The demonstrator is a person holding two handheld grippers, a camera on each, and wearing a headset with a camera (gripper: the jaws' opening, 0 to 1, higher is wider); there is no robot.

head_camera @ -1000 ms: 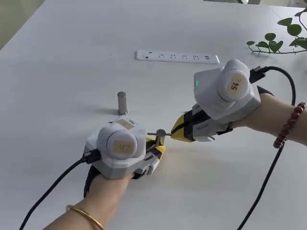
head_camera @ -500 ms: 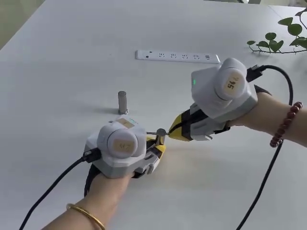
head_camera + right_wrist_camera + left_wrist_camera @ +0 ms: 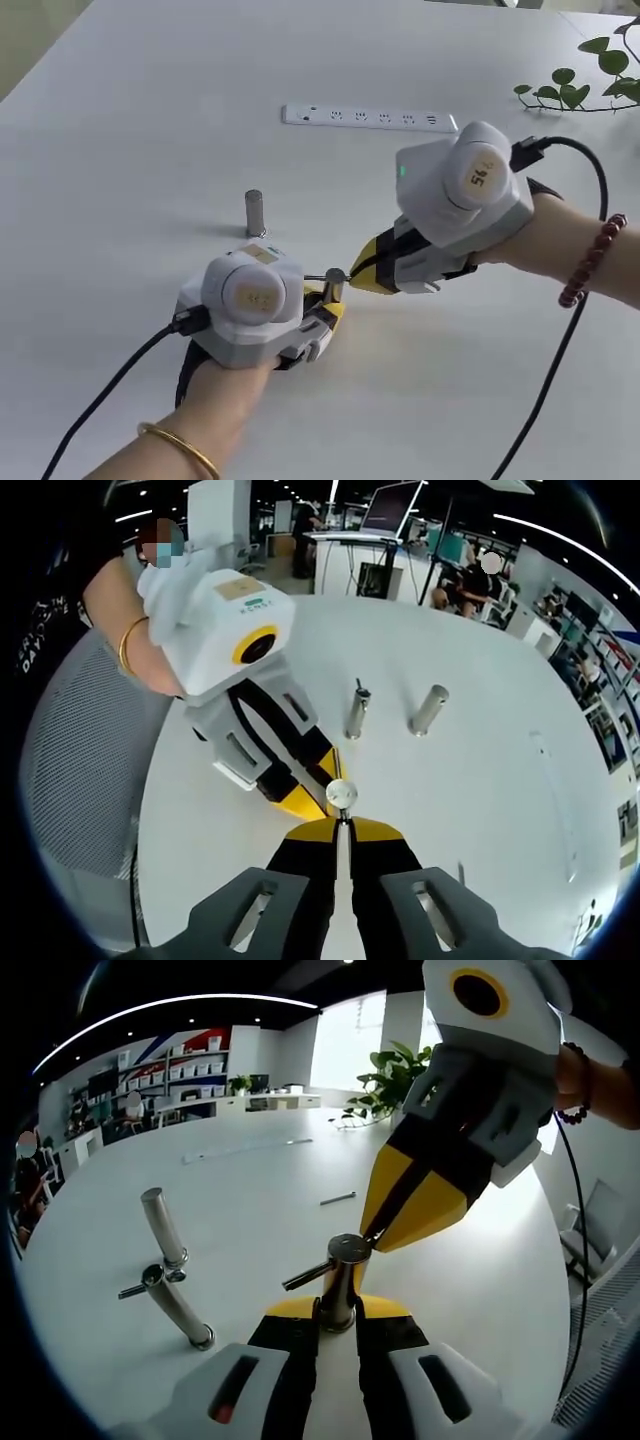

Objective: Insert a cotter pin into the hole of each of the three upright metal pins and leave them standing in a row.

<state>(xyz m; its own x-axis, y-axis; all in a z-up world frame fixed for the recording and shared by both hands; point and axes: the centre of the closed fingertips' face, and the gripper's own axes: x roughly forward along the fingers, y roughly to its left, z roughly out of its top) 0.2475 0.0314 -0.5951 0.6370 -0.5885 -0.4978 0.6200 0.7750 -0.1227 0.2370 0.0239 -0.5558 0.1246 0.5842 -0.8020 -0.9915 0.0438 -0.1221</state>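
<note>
Left claw (image 3: 338, 1317) clamps metal pin (image 3: 343, 1278) upright, cotter pin (image 3: 305, 1277) crosswise.

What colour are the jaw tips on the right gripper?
Yellow, with black behind. The right gripper shows them best in the left gripper view.

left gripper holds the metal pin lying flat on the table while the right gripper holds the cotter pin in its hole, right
Not flat: in the left gripper view the metal pin stands upright, clamped near its base by the left gripper. The right gripper does hold the cotter pin in its hole.
</note>
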